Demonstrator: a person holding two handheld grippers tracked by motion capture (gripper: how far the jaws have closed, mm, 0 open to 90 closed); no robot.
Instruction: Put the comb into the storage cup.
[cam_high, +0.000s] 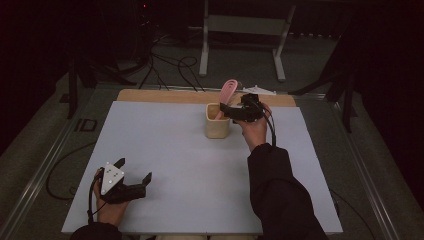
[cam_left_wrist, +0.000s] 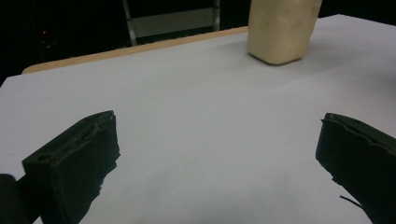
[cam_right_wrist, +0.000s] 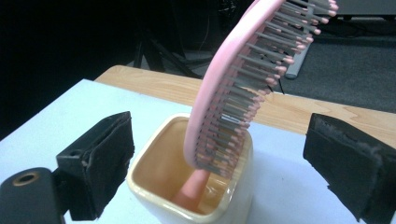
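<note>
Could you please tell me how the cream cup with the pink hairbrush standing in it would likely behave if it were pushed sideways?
The cream square ceramic-looking cup probably slides rather than rolls, given its flat sides. The pink plastic hairbrush leans handle-down, its head well above the rim, so the load seems top-heavy and might tip. The brush could also shift inside.

White-topped table (cam_high: 190, 165), cream cup (cam_high: 217, 121) upright

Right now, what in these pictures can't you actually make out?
- Brush handle end: in the right gripper view it goes down inside the cup, whose wall hides where it rests.
- Cup top: cut off by the upper edge in the left gripper view.
- Brush tip: cut off by the top edge in the right gripper view.
- Room behind the table: too dark in the high view.
</note>
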